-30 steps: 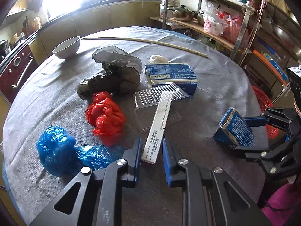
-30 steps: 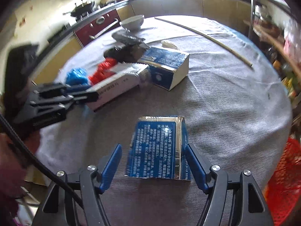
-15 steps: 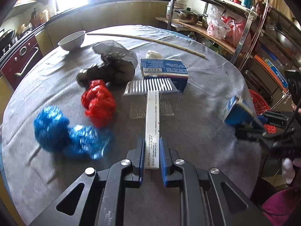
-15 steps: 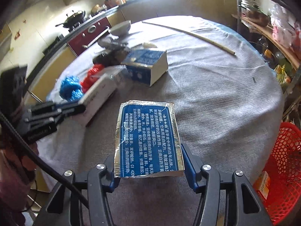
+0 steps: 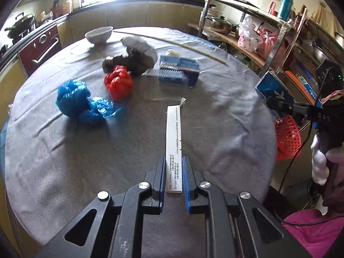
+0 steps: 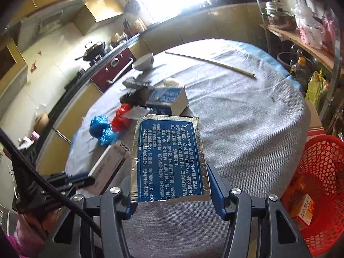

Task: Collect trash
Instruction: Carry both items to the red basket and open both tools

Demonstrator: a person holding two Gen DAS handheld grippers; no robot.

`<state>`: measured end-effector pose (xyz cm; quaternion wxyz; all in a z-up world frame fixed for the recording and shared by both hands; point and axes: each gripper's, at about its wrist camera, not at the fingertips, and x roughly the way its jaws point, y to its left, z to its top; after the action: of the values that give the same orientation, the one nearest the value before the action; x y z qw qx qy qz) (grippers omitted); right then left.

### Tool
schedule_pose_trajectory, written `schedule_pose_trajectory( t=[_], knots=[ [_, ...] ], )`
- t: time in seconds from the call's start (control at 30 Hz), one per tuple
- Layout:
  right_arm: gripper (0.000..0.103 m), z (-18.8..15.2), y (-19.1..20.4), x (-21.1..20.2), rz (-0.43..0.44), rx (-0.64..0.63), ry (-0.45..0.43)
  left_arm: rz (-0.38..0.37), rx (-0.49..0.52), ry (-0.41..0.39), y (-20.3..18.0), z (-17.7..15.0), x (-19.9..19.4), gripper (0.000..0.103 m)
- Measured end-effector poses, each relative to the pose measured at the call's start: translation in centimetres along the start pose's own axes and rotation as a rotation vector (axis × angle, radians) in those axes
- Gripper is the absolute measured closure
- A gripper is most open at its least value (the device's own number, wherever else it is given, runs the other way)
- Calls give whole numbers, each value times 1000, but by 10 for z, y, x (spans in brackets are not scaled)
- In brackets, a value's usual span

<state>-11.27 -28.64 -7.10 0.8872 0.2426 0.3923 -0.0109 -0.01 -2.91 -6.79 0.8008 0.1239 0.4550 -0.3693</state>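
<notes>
blue carton (image 6: 169, 161): pinched flat in the right gripper (image 6: 171, 195), lifted off the table (image 6: 247, 118)
white box (image 5: 174, 148): clamped narrow in the left gripper (image 5: 173, 180)
step: both pieces picked up, carrying
next: swing right, drop into the red basket (image 6: 318, 172) beside the table

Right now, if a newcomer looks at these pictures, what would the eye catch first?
Probably the blue box with white print, clamped in the right tongs and filling the right wrist view. Next, the long white box gripped by the left tongs above the grey table. Then the red basket beside the table, at right.
</notes>
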Motion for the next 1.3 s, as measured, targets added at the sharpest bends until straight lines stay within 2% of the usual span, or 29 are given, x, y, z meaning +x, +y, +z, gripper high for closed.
schedule_pose_trajectory(
  t=[0.2, 0.37, 0.5, 0.73, 0.9, 1.0, 1.03, 1.07, 1.13, 1.3],
  knots=[
    [44, 0, -29, -29, 2, 48, -80, -42, 90, -75, -47, 25, -14, 87],
    [44, -7, -72, -57, -18, 143, -134, -97, 186, -74, -101, 50, 1, 87],
    [44, -19, -123, -85, -53, 261, -172, -175, 270, -49, -155, 66, 24, 87],
    [44, -58, -210, -130, -126, 485, -230, -298, 369, 62, -243, 80, 80, 87],
    [42, -76, -237, -140, -126, 571, -236, -340, 411, 109, -287, 80, 107, 87],
    [41, -80, -240, -142, -130, 585, -237, -335, 420, 116, -305, 82, 117, 87],
    [40, -80, -241, -142, -123, 595, -232, -332, 427, 114, -309, 82, 119, 81],
    [39, -81, -245, -142, -121, 604, -230, -319, 432, 115, -310, 82, 120, 66],
    [38, -80, -247, -142, -123, 625, -225, -288, 444, 91, -310, 80, 118, 50],
    [38, -80, -249, -144, -127, 626, -239, -254, 453, 55, -289, 76, 103, 50]
  ],
)
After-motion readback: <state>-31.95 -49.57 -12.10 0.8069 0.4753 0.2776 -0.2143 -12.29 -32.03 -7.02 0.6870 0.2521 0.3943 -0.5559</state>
